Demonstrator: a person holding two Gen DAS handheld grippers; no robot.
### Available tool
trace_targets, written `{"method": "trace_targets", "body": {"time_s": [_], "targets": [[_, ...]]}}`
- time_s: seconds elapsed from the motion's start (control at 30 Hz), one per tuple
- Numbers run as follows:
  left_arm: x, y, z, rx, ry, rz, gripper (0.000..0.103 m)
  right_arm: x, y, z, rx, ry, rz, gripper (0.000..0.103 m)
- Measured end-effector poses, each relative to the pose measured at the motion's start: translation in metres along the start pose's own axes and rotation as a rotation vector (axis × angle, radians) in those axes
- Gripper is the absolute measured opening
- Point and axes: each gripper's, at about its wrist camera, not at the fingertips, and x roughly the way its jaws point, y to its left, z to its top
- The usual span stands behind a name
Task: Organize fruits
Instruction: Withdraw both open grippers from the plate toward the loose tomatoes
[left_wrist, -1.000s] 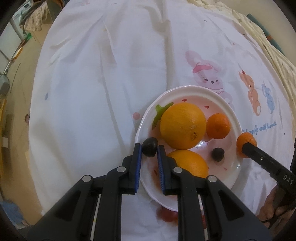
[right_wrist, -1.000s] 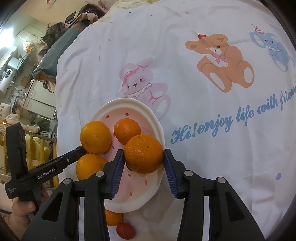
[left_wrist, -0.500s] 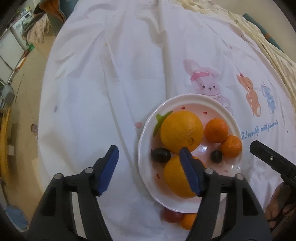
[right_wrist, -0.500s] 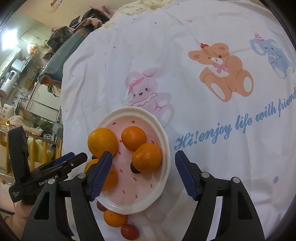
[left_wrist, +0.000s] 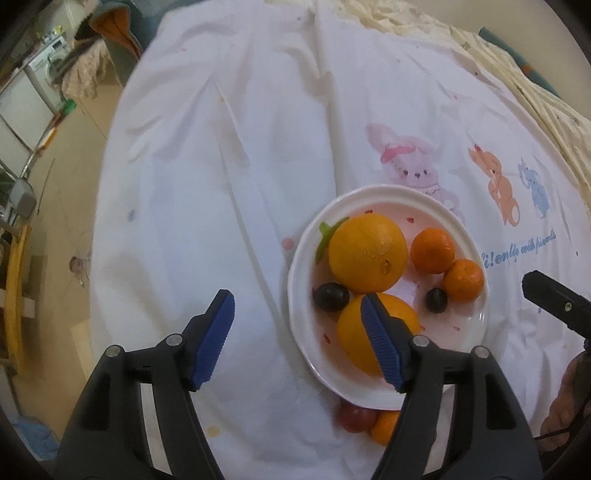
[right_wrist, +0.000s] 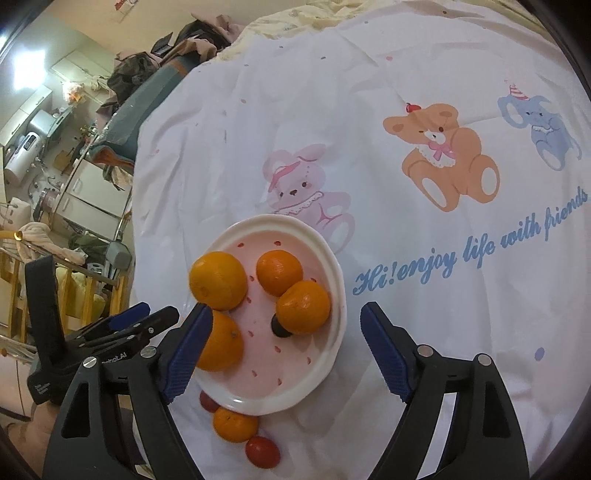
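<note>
- Fruits sit mostly on white plate (left_wrist: 388, 195), which lies on white cartoon-print cloth (left_wrist: 240, 166).
- Big orange (left_wrist: 367, 253) on far-left part of plate in left wrist view; green stem-like piece (left_wrist: 325, 236) pokes out beside it at the rim.
- Second orange (left_wrist: 354, 332) at near side of plate, partly hidden behind a blue pad of the left tongs.
- Two mandarins on right part of plate: one (left_wrist: 433, 250) farther, one (left_wrist: 463, 280) nearer the rim, touching or almost touching each other.
- Dark grape (left_wrist: 331, 295) between the two oranges at left; second dark grape (left_wrist: 436, 300) near the rim-side mandarin.
- Off plate, on cloth at near edge: red grape/tomato-like fruit (left_wrist: 356, 417) and small mandarin (left_wrist: 386, 426), side by side, just under plate rim.
- Left gripper (left_wrist: 297, 336) spread wide, nothing pinched; one pad over bare cloth, the other over the near orange, no contact visible.
- Right gripper (right_wrist: 284, 349) jaws opening, wide apart, holding nothing; plate and fruit lie below the gap, pads not pressing anything.
- Right wrist view: mandarin (right_wrist: 303, 307) rests free on plate, dark grape (right_wrist: 280, 326) tucked against it.
- Bear, rabbit, elephant prints and blue lettering on cloth beyond plate.
- Cluttered room at left edge of the right wrist view, too blurred to detail.
</note>
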Motion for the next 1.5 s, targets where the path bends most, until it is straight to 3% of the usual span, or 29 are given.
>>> {"method": "trace_targets", "body": {"time_s": [0.3,0.7,0.93,1.2,1.5], "targets": [[-0.027,0.013,-0.006,-0.038,-0.065,-0.015,0.068,-0.043,0.006,-0.006,-0.006,-0.104,-0.003,0.085],[-0.05,0.025,-0.033,-0.077,-0.079,-0.032,0.068,-0.071,0.004,-0.036,0.032,-0.14,-0.04,0.085],[-0.059,0.023,-0.048,-0.069,-0.074,-0.036,0.068,-0.074,0.002,-0.062,0.073,-0.116,-0.023,0.085],[-0.062,0.01,-0.073,-0.027,0.0,-0.087,0.068,-0.062,0.001,-0.079,0.112,-0.057,-0.003,0.085],[-0.047,0.028,-0.075,-0.111,0.04,-0.067,0.068,-0.026,0.012,-0.09,0.094,0.046,0.01,0.085]]}}
